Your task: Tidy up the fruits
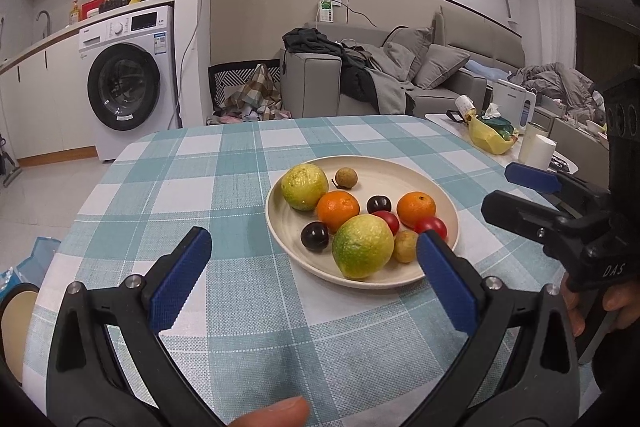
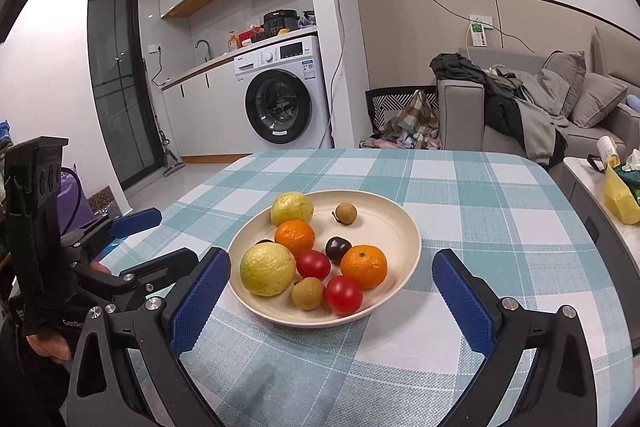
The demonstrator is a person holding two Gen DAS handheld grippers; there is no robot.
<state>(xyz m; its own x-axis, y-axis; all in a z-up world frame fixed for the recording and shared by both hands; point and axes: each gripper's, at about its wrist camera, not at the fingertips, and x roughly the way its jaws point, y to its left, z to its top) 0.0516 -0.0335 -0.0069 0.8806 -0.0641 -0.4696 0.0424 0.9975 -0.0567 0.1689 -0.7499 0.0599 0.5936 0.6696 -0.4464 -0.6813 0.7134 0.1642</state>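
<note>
on the checked tablecloth a cream plate holds every fruit in view: two green-yellow citrus, two mandarins, two tomatoes, two dark plums, two longans. left gripper and right gripper both stand spread wide, empty, short of the plate. the fruits lie mixed, unsorted by kind; this fits either gathering finished or sorting pending.

"DAS" on right gripper, "GenRo" on left gripper
</note>
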